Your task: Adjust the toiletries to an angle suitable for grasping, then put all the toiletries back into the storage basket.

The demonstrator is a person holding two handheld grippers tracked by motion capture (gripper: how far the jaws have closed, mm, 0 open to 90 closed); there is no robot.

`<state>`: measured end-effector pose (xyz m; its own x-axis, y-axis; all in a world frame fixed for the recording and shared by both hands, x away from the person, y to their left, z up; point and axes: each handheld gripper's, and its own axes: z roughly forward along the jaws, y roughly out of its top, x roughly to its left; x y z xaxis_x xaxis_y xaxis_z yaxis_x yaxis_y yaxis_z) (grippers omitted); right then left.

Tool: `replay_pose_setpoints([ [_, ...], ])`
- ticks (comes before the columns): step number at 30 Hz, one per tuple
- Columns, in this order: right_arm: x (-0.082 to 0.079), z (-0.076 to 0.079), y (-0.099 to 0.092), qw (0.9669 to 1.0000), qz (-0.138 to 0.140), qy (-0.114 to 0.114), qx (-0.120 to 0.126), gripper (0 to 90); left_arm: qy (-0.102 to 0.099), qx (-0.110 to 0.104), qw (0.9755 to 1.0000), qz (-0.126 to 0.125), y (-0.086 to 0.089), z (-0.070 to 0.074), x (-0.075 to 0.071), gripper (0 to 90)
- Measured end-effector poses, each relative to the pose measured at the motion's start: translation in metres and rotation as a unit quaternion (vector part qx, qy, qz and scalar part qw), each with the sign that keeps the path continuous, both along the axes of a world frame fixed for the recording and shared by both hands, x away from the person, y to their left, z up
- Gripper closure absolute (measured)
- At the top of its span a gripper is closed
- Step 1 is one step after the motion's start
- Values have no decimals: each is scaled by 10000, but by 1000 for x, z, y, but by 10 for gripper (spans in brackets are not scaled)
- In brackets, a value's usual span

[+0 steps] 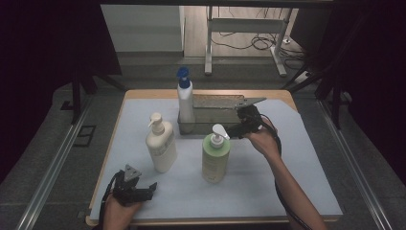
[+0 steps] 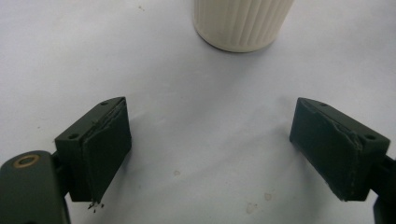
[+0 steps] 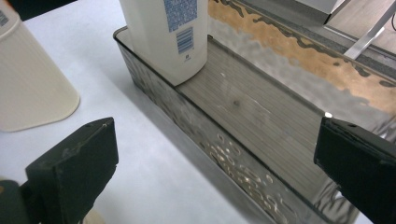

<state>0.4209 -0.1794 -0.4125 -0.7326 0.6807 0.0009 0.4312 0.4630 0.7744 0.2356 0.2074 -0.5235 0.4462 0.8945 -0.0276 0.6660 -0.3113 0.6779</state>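
A white bottle with a blue pump (image 1: 185, 103) stands at the left end of a clear tray (image 1: 218, 117) at the back of the table. In front of it stand a cream pump bottle (image 1: 161, 146) and a green pump bottle (image 1: 215, 155). My right gripper (image 1: 234, 130) hovers at the tray's front wall, just above the green bottle's pump, open and empty. In the right gripper view the tray (image 3: 224, 154), the white bottle (image 3: 168, 37) and the cream bottle (image 3: 28, 84) lie ahead. My left gripper (image 1: 149, 190) rests open near the front edge, with the cream bottle's base (image 2: 243, 23) ahead.
A pale mat (image 1: 297, 182) covers the wooden table, with bare mat to the right of the green bottle and along the front. Beyond the table stands a metal desk frame (image 1: 244, 28) with cables on the floor.
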Motion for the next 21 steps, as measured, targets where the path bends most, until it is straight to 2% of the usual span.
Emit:
replay_pose_setpoints([
  [5,-10,-2,-10,9999,6,32,113,0,-2,1,10000,-1,0,0,0,124],
  [16,-27,-5,-26,10000,46,-25,53,0,-6,4,10000,1,0,0,0,124],
  [21,-38,-10,-38,9998,25,129,128,0,-3,-3,10000,4,0,0,0,124],
])
